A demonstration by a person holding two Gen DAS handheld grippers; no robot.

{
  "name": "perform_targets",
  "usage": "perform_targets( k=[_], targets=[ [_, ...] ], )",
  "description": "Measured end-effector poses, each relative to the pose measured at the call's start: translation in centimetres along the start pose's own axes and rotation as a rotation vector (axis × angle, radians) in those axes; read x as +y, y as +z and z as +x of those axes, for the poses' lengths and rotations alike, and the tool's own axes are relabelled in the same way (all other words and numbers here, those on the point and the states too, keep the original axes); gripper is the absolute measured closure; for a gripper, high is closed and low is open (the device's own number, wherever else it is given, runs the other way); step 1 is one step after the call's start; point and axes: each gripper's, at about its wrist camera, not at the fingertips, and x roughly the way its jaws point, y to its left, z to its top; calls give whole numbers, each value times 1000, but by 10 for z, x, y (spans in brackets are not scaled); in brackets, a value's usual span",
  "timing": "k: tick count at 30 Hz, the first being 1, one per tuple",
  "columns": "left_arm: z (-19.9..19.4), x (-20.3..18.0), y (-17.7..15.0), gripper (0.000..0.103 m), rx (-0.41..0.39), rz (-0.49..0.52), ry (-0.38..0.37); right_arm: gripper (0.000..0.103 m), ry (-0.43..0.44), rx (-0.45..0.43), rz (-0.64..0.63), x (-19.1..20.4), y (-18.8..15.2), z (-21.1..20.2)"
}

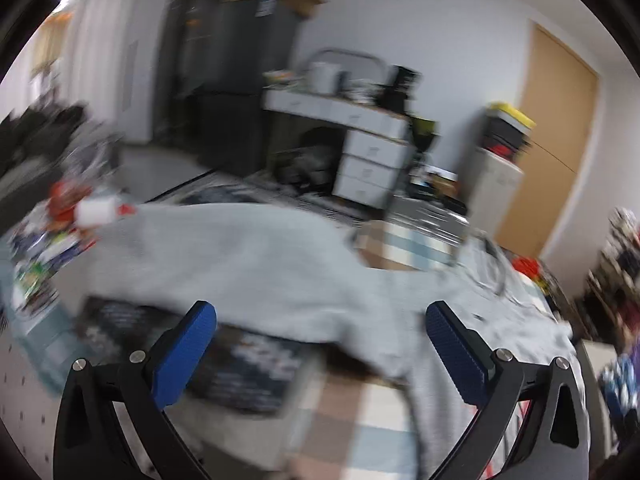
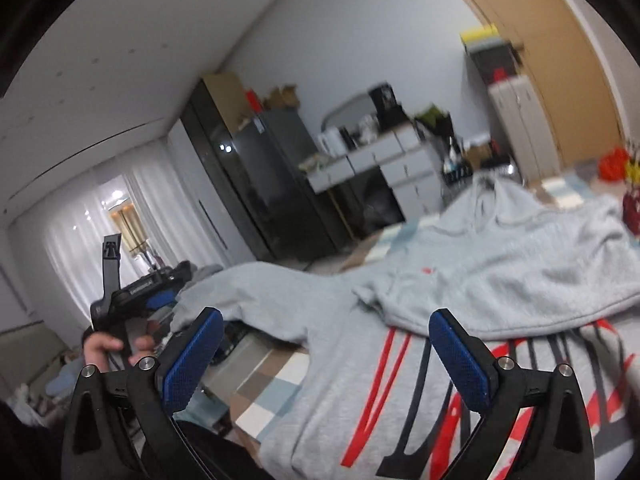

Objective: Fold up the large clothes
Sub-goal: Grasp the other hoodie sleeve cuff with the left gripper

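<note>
- No word, brand or number can be read in either view.
- The grey hoodie (image 2: 460, 360) bears large red and black strokes on its front — cut off by the frame edge and partly covered by a fold, not legible.
- A small label on the dark fridge (image 1: 264, 8) is blurred beyond reading.

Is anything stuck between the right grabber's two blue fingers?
No. In the right wrist view the right gripper stands open and empty; the grey hoodie lies beyond it.
</note>
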Motion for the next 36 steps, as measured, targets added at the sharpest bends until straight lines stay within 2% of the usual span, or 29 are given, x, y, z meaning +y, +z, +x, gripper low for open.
perform_targets(
  k=[1,5,7,10,17,20,24,27,29,30,31,32,33,34,36],
  targets=[
    [2,24,5,1,27,-56,15,0,-4,-20,-34,6,1,-3],
    [11,101,7,1,96,-282,-13,0,-24,-139,-105,23,4,-20],
    [18,120,7,1,105,-338,-33,0,-16,-144,-107,23,3,-18],
    [37,147,7,1,141,-444,-115,0,0,-113,-98,25,2,-12],
    [71,180,8,1,213,-626,-213,0,6,-81,-104,23,-3,-13],
    [76,192,-1,1,206,-714,-258,0,5,-67,-96,20,-4,-12],
    [76,197,-2,1,184,-740,-286,0,1,-53,-100,20,-6,-8],
    [75,198,11,10,132,-733,-276,0,-3,-34,-97,18,-9,-5],
    [77,197,21,21,104,-727,-293,0,-3,-15,-89,17,-10,-1],
    [82,197,25,32,102,-714,-297,0,-4,-2,-86,16,-11,1],
    [85,195,27,49,106,-689,-307,0,-7,5,-86,16,-12,2],
    [88,193,28,59,109,-659,-299,0,-9,10,-89,16,-12,3],
    [93,194,29,79,115,-635,-280,0,-9,14,-92,16,-13,4],
    [95,196,27,94,120,-619,-275,0,-8,14,-97,17,-13,4],
    [97,199,24,95,111,-602,-270,0,-6,9,-108,19,-12,3]
  ],
)
